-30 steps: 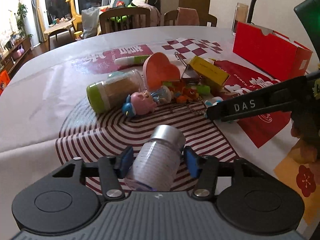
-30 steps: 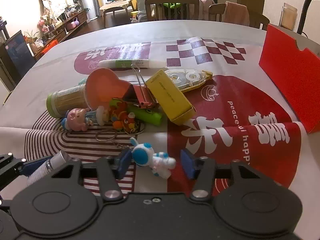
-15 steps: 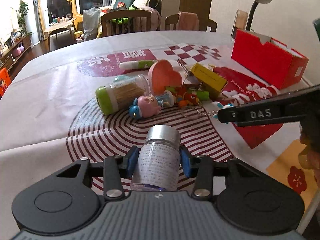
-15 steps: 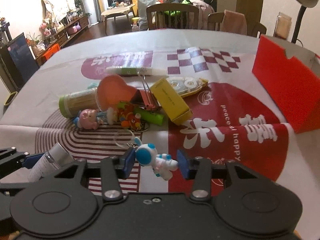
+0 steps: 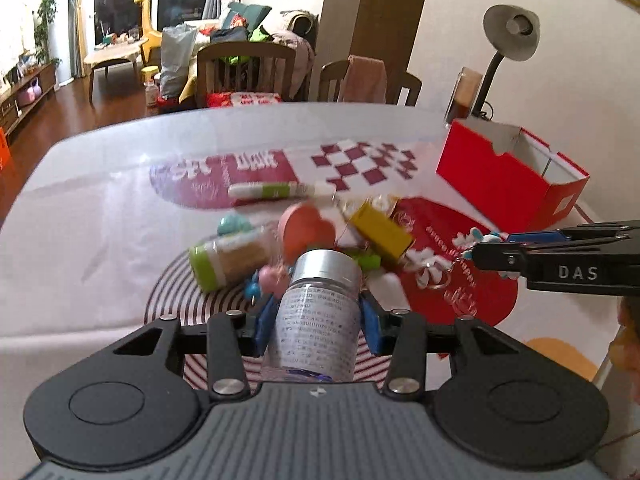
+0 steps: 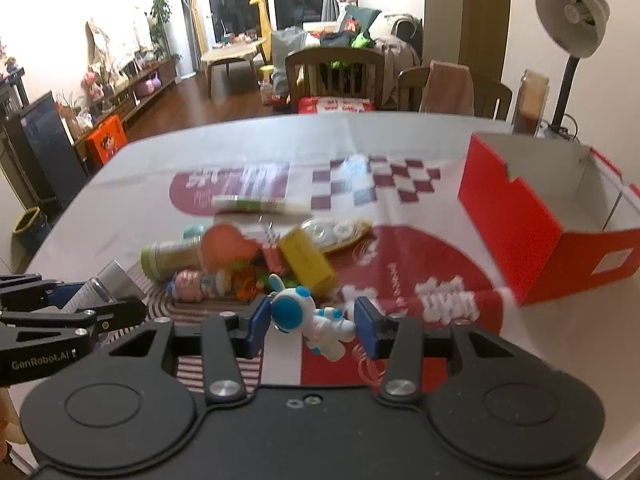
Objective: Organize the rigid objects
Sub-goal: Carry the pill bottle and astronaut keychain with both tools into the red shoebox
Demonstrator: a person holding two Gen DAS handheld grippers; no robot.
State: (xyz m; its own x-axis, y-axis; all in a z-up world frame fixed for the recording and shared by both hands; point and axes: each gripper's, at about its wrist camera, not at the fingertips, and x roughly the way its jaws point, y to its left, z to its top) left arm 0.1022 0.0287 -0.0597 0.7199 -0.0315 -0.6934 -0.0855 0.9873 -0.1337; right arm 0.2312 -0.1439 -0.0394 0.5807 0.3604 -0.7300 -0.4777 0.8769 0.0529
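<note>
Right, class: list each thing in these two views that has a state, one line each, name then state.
left gripper: shut on the bottle, off the table
bottle: held, silver cap on
right gripper: shut on the astronaut keychain
astronaut keychain: held, ring dangling
red box: open-topped, looks empty
green-capped jar: lying on its side
desk lamp: off

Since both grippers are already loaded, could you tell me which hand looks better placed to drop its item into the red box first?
Probably the right gripper: holding the astronaut figure, it is on the red box's side. The left gripper, holding the bottle, is farther away.
</note>
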